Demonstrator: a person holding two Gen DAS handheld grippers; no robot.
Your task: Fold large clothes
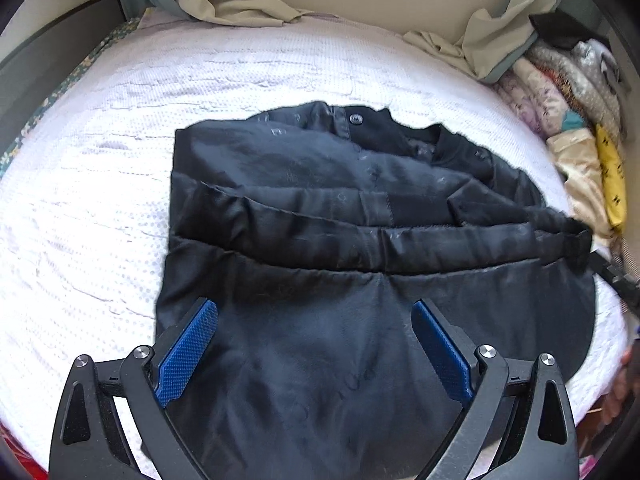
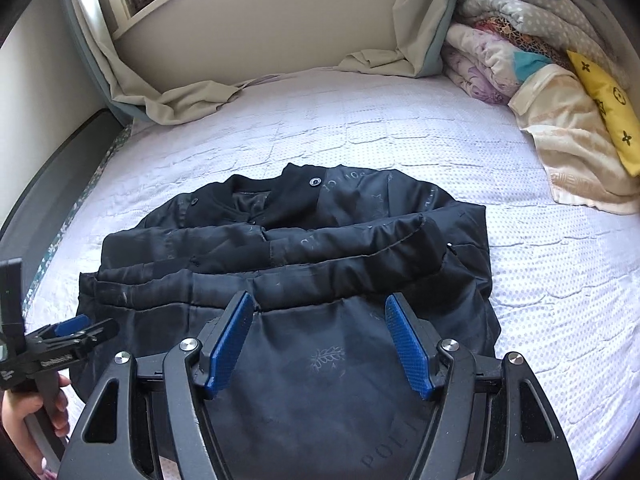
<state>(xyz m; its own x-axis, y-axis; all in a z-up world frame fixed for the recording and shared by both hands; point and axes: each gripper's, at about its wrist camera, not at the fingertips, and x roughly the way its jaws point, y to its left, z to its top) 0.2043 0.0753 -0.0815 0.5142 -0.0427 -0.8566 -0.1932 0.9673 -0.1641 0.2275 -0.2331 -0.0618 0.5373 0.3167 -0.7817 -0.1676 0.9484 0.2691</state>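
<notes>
Left gripper (image 1: 314,312) is hanging over the near part of the black jacket (image 1: 320,208), blue pads (image 1: 188,350) spread wide, nothing between them. Right gripper (image 2: 320,308) is likewise standing released above the jacket's near panel, jaws well apart, gripping nothing. Jacket is lying partly folded in the middle of the white bedspread (image 2: 400,120), sleeves laid across the body, collar pointing toward the far wall. A hand (image 2: 28,412) is holding the left gripper's handle at the jacket's left edge. Folded blankets (image 2: 520,52) are sitting stacked at the bed's far right; beige curtains (image 2: 180,100) are draping onto the far edge.
</notes>
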